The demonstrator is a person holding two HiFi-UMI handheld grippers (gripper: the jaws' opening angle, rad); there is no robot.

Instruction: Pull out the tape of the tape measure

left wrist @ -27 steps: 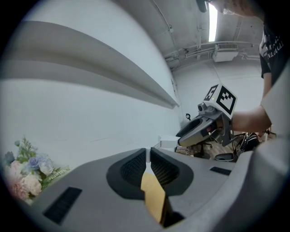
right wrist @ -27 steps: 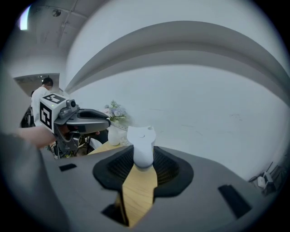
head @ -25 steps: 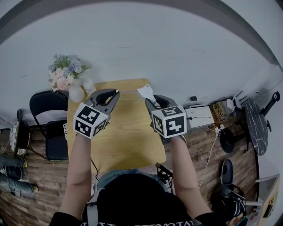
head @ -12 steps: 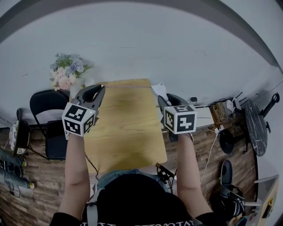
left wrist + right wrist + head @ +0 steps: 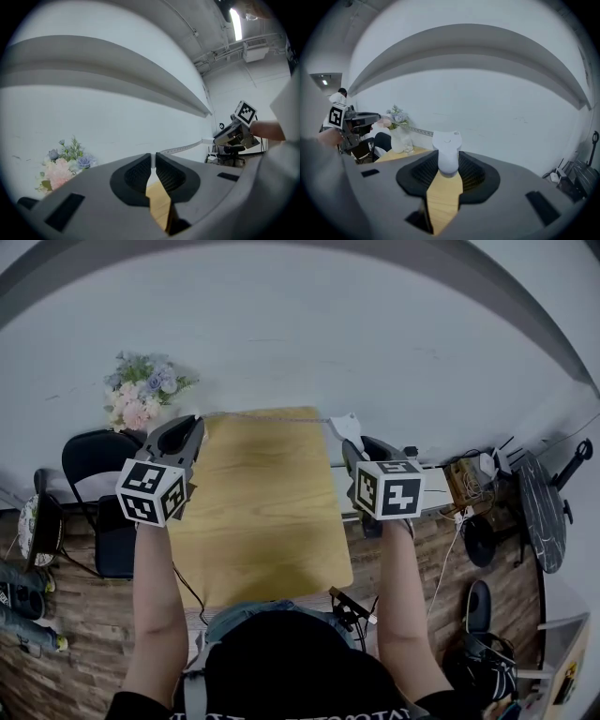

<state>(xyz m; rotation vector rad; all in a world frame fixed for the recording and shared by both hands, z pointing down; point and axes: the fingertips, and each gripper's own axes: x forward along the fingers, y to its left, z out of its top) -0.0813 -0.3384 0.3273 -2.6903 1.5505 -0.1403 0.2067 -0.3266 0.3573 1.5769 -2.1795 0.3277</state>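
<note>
The tape measure (image 5: 447, 157) is a small white rounded case, smooth and plastic-looking, with a faint mark on its upper face. It sits clamped between the ribbed black tongs of the right gripper (image 5: 447, 165), which stand partly apart with their pads pressed on the case's sides. In the head view the case (image 5: 348, 426) hangs in the air over the desk's far corner at 1 o'clock.

From the case the tape (image 5: 416, 131) runs out toward 9 o'clock as a thin, pale band with fine dark graduations. It is stretched straight and level along the desk's far edge (image 5: 267, 417). Its free end goes into the tongs of the left gripper (image 5: 153, 159), which are pressed nearly together on it. From that gripper's view the band (image 5: 180, 148) leads away toward 2 o'clock.

The left gripper (image 5: 192, 420) is held over the desk's 11 o'clock corner, well apart from the right gripper (image 5: 352, 441).

Below them lies the desk (image 5: 267, 521), a light wooden top. A bouquet (image 5: 141, 397) of pink, white and blue flowers stands at 10 o'clock from the left gripper. A black chair (image 5: 94, 465) is beside the desk at 9 o'clock. A plain white wall (image 5: 309, 334) lies behind.
</note>
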